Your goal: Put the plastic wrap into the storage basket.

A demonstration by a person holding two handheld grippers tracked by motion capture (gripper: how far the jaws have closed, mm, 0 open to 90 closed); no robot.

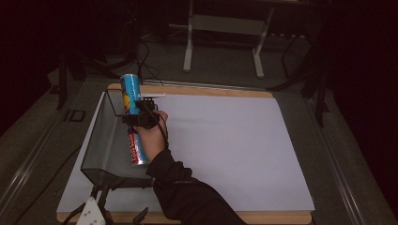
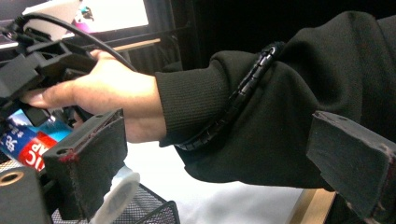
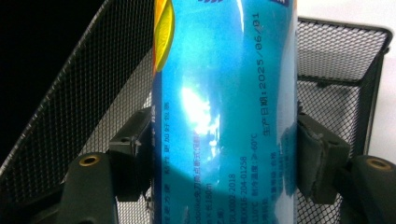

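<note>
The right gripper (image 3: 224,158) pinches the tall blue can (image 3: 224,93) over the wire mesh basket (image 1: 101,140) at the table's left edge, the left gripper's (image 2: 224,158) jaws are spread, so lower it slowly.

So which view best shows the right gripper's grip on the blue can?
The right gripper view: both pads press the blue can. The high view shows the can whole, over the mesh basket. The left gripper view catches only its label.

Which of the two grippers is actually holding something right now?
The right gripper: its jaws press both sides of the blue can over the mesh basket. The left gripper has its jaws spread with nothing clamped between them.
</note>
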